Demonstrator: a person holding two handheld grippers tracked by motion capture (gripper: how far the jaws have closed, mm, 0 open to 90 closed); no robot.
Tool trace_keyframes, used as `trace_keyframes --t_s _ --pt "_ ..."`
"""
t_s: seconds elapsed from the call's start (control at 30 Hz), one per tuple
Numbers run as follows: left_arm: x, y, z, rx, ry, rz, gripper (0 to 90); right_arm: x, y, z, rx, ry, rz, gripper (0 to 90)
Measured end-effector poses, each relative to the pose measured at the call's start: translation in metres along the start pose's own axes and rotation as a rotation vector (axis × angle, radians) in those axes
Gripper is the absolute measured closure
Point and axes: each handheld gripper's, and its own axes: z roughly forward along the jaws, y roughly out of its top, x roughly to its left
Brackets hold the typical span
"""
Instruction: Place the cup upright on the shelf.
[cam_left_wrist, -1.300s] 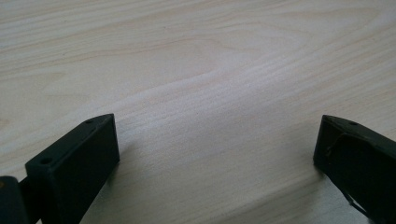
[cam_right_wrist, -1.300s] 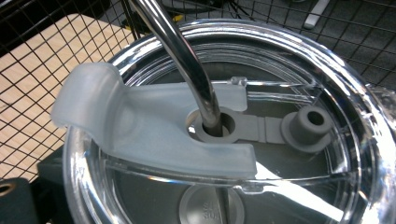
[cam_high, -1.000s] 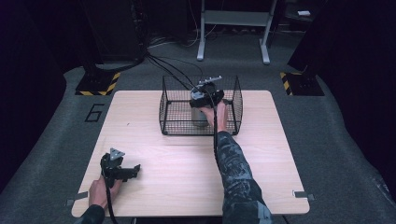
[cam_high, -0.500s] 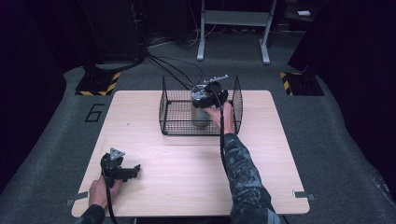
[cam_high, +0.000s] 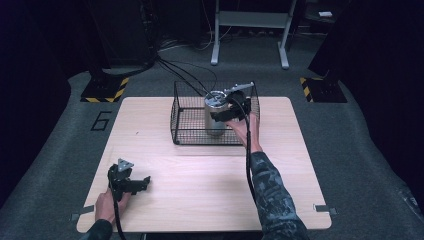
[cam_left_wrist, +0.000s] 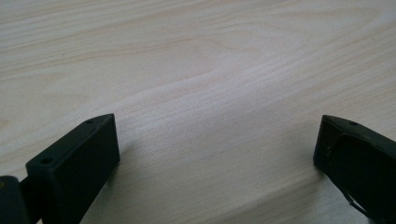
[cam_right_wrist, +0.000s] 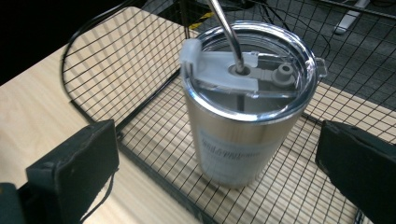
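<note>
Overall light: we see a bright table (cam_high: 200, 185) ringed by a dark room.
Source: seems overhead; we cannot place it.
Shadows: soft ones beside the left gripper (cam_left_wrist: 217, 154) jaws.
Glare: we catch sheen on the tumbler (cam_right_wrist: 243, 126) rim and lid.
Focus: near jaws look soft in both gripper views.
Sharpness: our high view is grainy.

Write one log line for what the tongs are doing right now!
right tongs: open, beside shiny steel tumbler | tumbler: upright in black wire basket | left tongs: open, resting on pale wooden table
</note>
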Motion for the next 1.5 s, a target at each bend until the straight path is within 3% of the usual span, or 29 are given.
trace_keyframes --t_s 0.33,0.6,0.73,0.83,1.07,1.23,1.47,1.5 --pt "0.0 0.0 0.0 0.0 0.0 0.0 0.1 0.007 -0.012 -0.044 -0.033 -0.006 -0.029 0.0" --pt "0.0 0.0 0.0 0.0 0.0 0.0 0.1 0.007 -0.042 -0.083 -0.053 -0.032 -0.038 0.0" --pt "0.0 0.0 0.0 0.0 0.0 0.0 0.1 0.004 -0.069 -0.102 -0.051 -0.064 -0.032 0.0" --pt "0.0 0.0 0.0 0.001 0.001 0.0 0.2 0.002 -0.081 -0.108 -0.048 -0.076 -0.026 0.0" --pt "0.0 0.0 0.0 0.002 0.001 0.001 0.1 -0.011 -0.127 -0.124 -0.044 -0.126 0.027 0.0" --pt "0.0 0.0 0.0 0.002 0.001 0.0 0.1 -0.017 -0.151 -0.129 -0.04 -0.149 0.051 0.0" --pt "0.0 0.0 0.0 0.001 0.001 0.0 0.2 -0.029 -0.21 -0.131 -0.008 -0.199 0.125 0.0" --pt "0.0 0.0 0.0 0.001 0.001 0.0 0.1 -0.029 -0.21 -0.131 -0.008 -0.199 0.125 0.0"
